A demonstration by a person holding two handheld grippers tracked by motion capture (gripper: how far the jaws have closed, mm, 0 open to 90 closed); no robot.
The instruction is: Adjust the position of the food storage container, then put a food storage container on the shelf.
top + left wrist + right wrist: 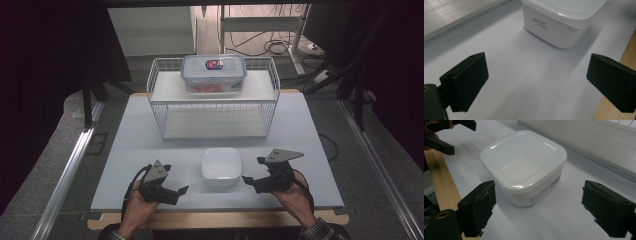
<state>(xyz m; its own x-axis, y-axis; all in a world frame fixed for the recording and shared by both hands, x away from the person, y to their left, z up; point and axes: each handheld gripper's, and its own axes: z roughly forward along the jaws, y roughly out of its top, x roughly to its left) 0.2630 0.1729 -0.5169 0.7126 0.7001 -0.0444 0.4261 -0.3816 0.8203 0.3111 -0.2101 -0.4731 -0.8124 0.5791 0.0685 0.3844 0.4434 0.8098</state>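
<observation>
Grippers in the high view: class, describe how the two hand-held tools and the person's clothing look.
Both the left gripper and the right gripper are black, each topped by a grey three-cornered plate and trailing a black cable. Their jaws are blocky black pads. A plaid sleeve covers the right wrist.

The white container (564,22) is cut by the top edge in the left gripper view, so its lid is seen only partly. The small print on its side wall is too blurred to read in full. In the right gripper view the label on the container's near side is also too small to read. Behind the container, in the high view, the clear box (213,74) on the wire rack (215,107) holds something orange-red — what it is cannot be told. The sticker on its lid is too small to read.
</observation>
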